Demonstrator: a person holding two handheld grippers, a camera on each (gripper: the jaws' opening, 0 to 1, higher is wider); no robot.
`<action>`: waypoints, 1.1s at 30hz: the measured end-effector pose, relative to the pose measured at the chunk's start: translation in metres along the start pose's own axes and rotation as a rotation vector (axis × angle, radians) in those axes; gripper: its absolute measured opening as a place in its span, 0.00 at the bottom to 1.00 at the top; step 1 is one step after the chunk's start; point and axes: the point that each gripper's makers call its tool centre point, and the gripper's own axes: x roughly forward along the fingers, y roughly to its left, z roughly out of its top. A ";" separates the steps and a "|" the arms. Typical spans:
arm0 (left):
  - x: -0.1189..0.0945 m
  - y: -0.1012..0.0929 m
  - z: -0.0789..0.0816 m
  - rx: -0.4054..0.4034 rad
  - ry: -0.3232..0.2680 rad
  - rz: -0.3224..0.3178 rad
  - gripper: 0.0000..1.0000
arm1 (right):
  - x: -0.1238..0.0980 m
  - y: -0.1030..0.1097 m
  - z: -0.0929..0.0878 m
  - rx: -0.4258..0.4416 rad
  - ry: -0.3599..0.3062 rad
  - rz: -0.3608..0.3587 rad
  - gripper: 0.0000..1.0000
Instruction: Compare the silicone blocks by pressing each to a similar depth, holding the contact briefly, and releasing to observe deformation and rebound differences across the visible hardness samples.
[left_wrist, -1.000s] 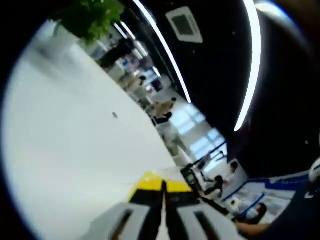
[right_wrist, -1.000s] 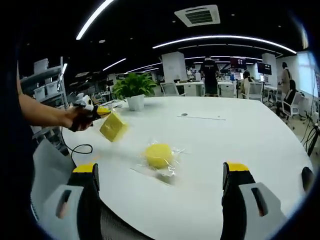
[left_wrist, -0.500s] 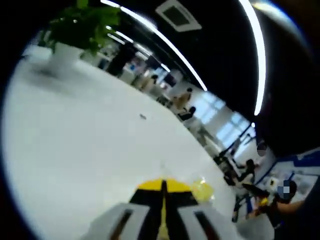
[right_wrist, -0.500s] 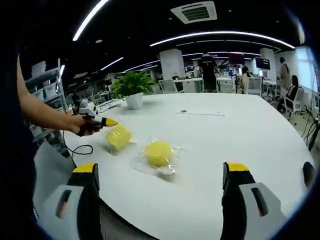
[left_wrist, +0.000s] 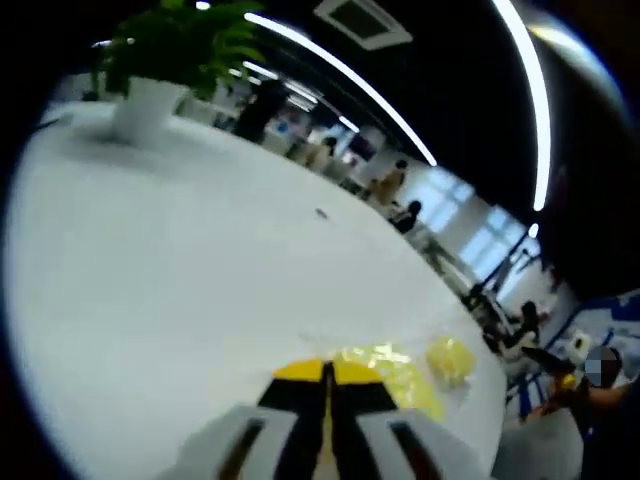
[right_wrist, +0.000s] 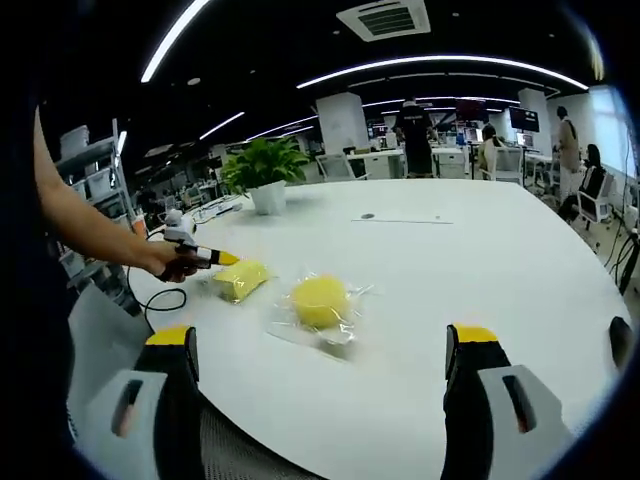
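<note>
In the right gripper view, at the far left, a person's hand (right_wrist: 165, 262) holds the left gripper (right_wrist: 222, 258), its yellow tips pinched together on the edge of a flat yellow block in a clear bag (right_wrist: 241, 279). That block lies on the white table (right_wrist: 480, 260), or very nearly; the view is too small to tell whether it rests fully. Behind it, farther along the table, stands a potted plant (right_wrist: 264, 175) in a white pot. Just right of the flat block, close but apart, a round yellow block (right_wrist: 319, 301) sits on the table inside its own crinkled clear wrapper. Across the bottom of this view the right gripper (right_wrist: 322, 352) has its two yellow-tipped jaws spread wide, with nothing between them, short of both blocks.

In the left gripper view the potted plant (left_wrist: 165, 55) is at the upper left on the table (left_wrist: 170, 260). At the bottom centre the left gripper (left_wrist: 327, 372) shows its jaws pressed together, only a thin line between them, with the bagged flat block (left_wrist: 395, 372) bulging out just past the tips. To its right lies the round block (left_wrist: 450, 360), blurred.
</note>
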 end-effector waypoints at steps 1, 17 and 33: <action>0.001 0.000 0.000 0.011 0.006 0.003 0.00 | 0.000 0.000 0.000 0.002 -0.002 -0.001 0.96; -0.026 0.011 0.008 0.187 -0.028 0.104 0.89 | 0.004 0.000 0.007 -0.048 -0.021 0.012 0.96; -0.114 -0.047 0.021 0.422 -0.131 0.056 1.00 | 0.014 -0.009 0.009 -0.058 0.002 0.009 0.97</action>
